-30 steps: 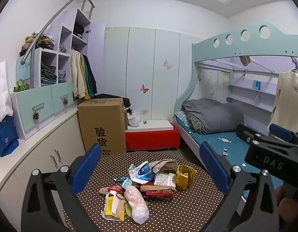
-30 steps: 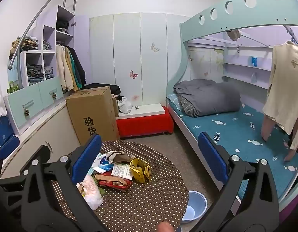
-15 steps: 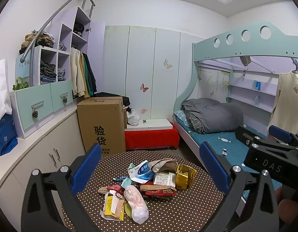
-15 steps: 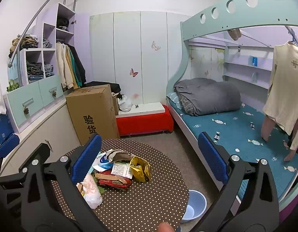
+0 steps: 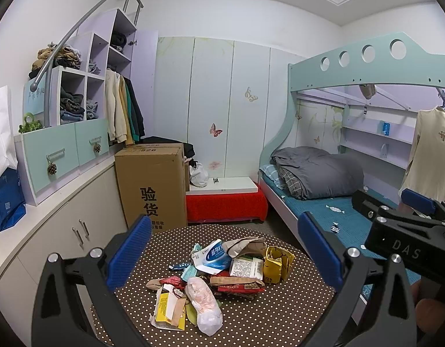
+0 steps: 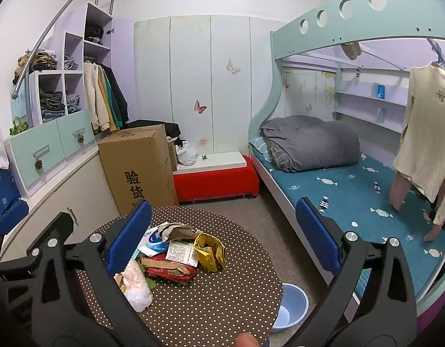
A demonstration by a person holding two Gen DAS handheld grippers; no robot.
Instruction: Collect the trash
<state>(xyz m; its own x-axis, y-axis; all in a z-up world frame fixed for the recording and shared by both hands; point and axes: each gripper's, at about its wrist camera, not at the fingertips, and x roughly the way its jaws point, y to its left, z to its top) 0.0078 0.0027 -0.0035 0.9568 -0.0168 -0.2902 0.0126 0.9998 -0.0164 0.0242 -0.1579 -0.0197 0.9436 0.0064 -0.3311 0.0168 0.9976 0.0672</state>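
Little changed over last second: we still hover, view barely shifted. Round dotted surface (image 5: 294, 312) holds trash pile (image 5: 222, 271) at centre, untouched. Blue bin (image 6: 291, 303) on floor beside it. Left hand-held gripper (image 5: 222, 248) and right hand-held gripper (image 6: 222, 231) both spread wide, empty. Collecting not begun.

On the round brown polka-dot table (image 6: 211, 312) lies the heap of crumpled wrappers and cartons (image 5: 222, 274), the tall cardboard box (image 5: 153, 185) behind it, the pale blue plastic bin (image 6: 291, 303) on the floor at its right.
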